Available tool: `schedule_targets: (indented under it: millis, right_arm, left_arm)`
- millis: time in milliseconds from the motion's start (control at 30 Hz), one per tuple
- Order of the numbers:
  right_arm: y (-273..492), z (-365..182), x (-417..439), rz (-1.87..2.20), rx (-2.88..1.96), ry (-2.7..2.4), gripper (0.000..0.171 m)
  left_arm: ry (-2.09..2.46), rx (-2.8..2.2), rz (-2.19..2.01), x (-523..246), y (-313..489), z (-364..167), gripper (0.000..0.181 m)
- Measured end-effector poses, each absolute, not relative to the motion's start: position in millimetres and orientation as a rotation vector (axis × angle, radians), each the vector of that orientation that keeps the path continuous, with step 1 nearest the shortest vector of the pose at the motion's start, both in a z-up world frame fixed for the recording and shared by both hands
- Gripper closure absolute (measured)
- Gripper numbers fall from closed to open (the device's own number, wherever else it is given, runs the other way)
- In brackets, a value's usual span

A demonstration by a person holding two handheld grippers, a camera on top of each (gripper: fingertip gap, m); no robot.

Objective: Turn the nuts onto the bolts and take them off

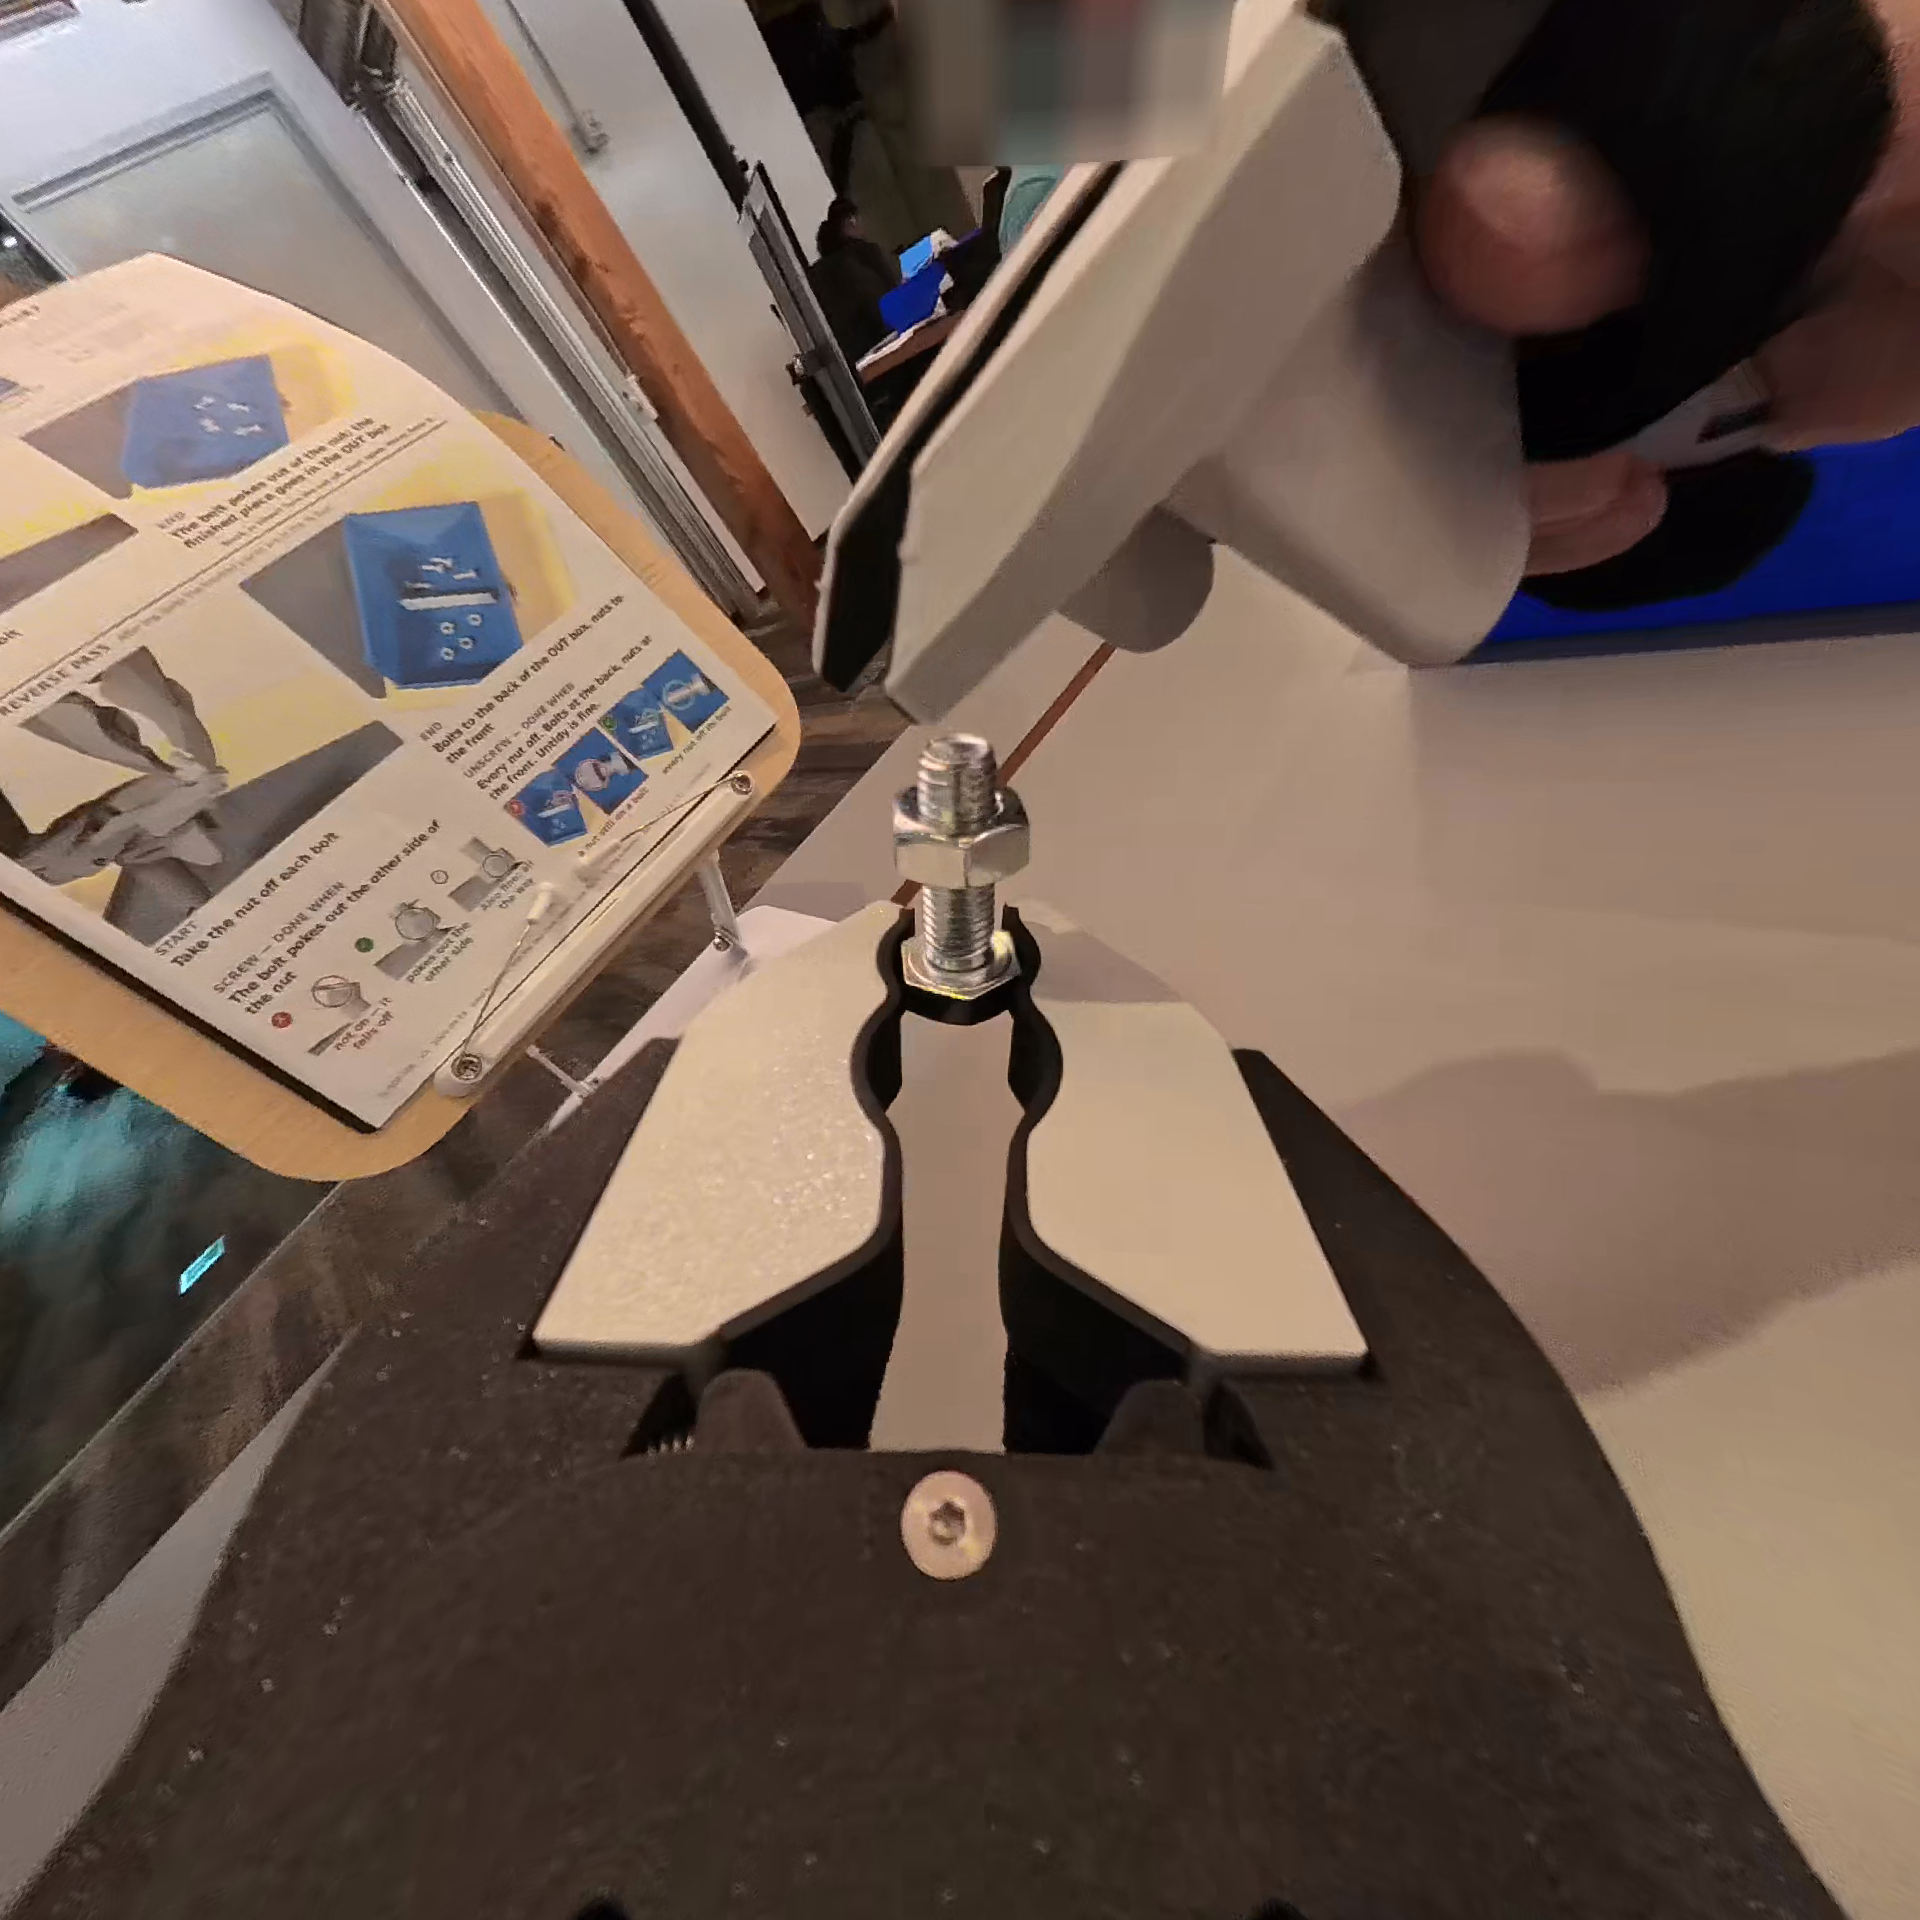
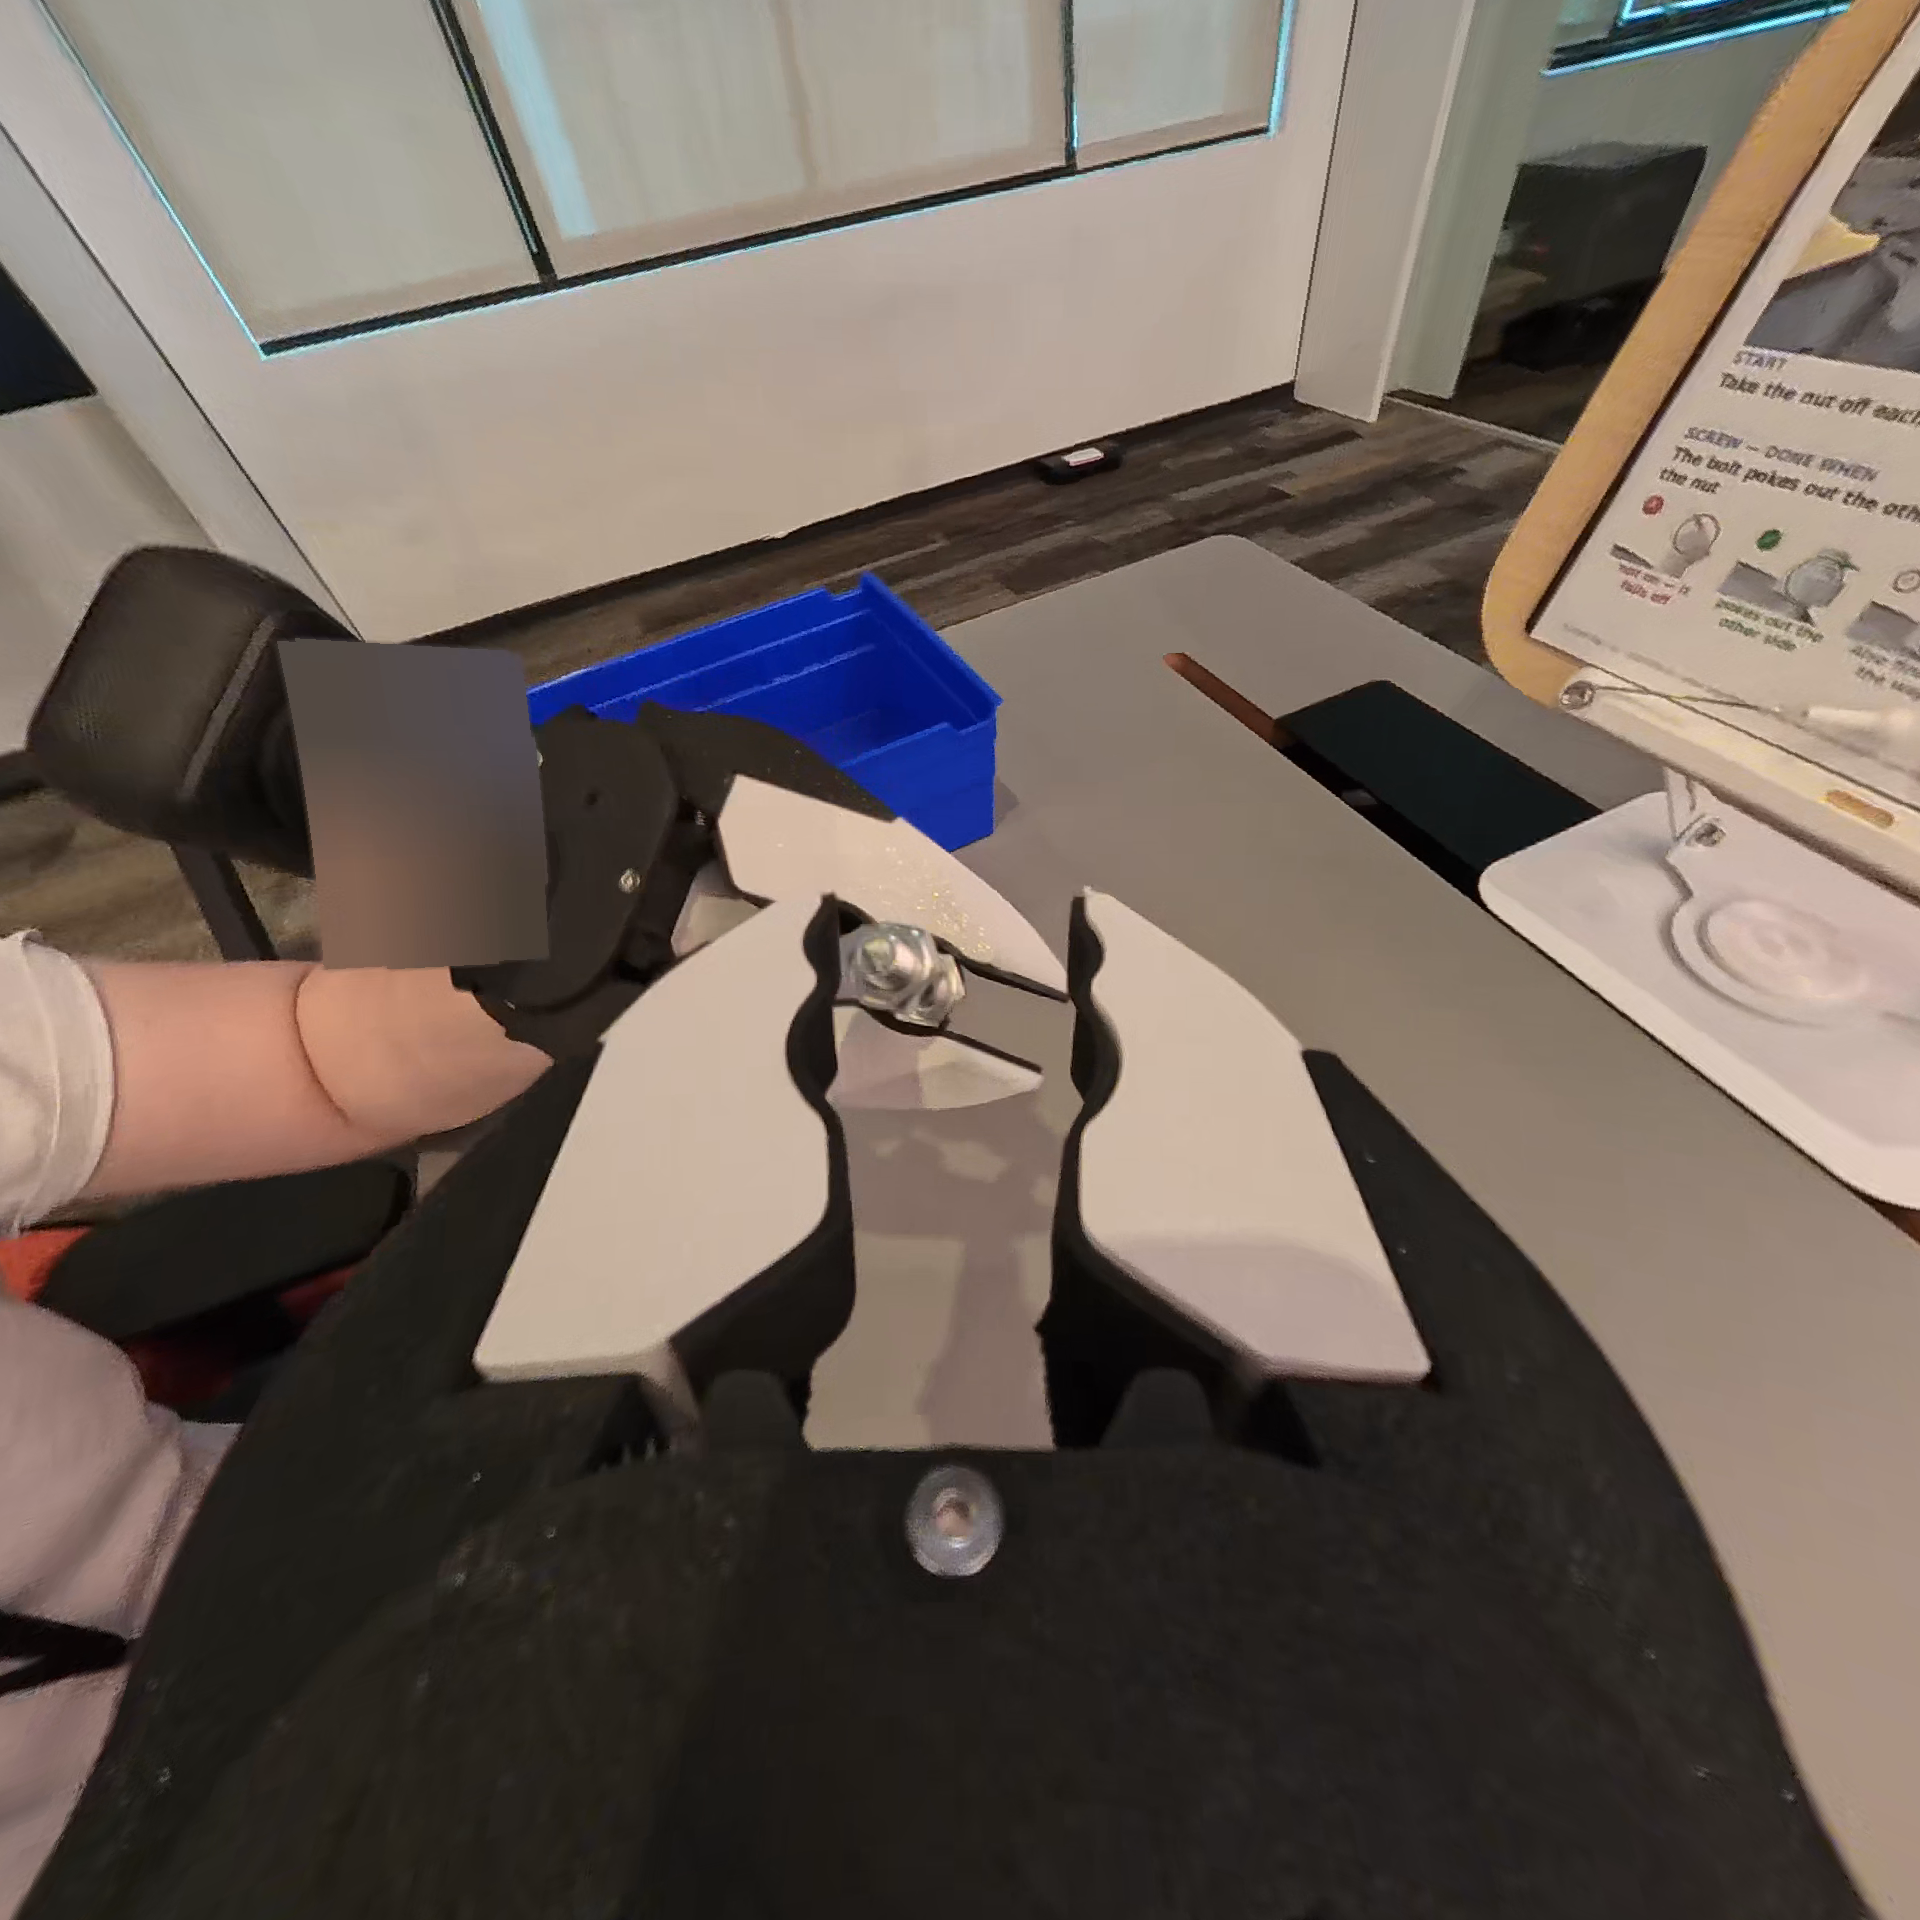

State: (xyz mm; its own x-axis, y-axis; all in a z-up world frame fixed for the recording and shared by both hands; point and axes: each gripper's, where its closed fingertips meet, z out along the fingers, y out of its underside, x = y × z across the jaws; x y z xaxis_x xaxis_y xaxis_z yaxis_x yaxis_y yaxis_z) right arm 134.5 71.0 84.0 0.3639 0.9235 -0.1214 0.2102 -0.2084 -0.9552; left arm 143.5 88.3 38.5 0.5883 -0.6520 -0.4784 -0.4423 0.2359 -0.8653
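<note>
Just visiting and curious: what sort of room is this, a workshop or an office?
Probably an office-like workspace set up for a hands-on exercise: a grey table, a propped instruction board, a blue parts bin, glass partitions behind. The left gripper holds a bolt.

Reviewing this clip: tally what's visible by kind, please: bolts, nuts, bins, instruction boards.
Bolts: 1, the bolt held head-down in the left gripper
Nuts: 1, the nut threaded on it
Bins: 1, the blue bin
Instruction boards: 1, the instruction board on its stand
Total: 4
</note>
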Motion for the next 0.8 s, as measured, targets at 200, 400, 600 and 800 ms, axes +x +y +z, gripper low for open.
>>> schedule_targets:
  millis: [200, 400, 600, 800]
  right_arm:
    - [66.6, 70.5, 129.4, 0.839, -1.703, -1.115, 0.141]
    - [58.1, 69.9, 127.7, 0.704, -1.619, -1.256, 0.159]
    - [40.1, 56.2, 135.0, 0.667, -1.519, -1.501, 0.163]
    - [61.4, 41.6, 139.8, 0.857, -1.857, -1.215, 0.136]
  left_arm:
    - [0.985, -1.414, -0.194, 141.2, 91.1, 38.1, 0.166]
    - [1.048, -1.445, -0.247, 146.0, 84.1, 32.3, 0.165]
    - [1.264, -1.529, -0.516, 159.7, 55.4, 9.6, 0.166]
    - [1.241, -1.56, -0.326, 150.2, 72.9, 1.5, 0.166]
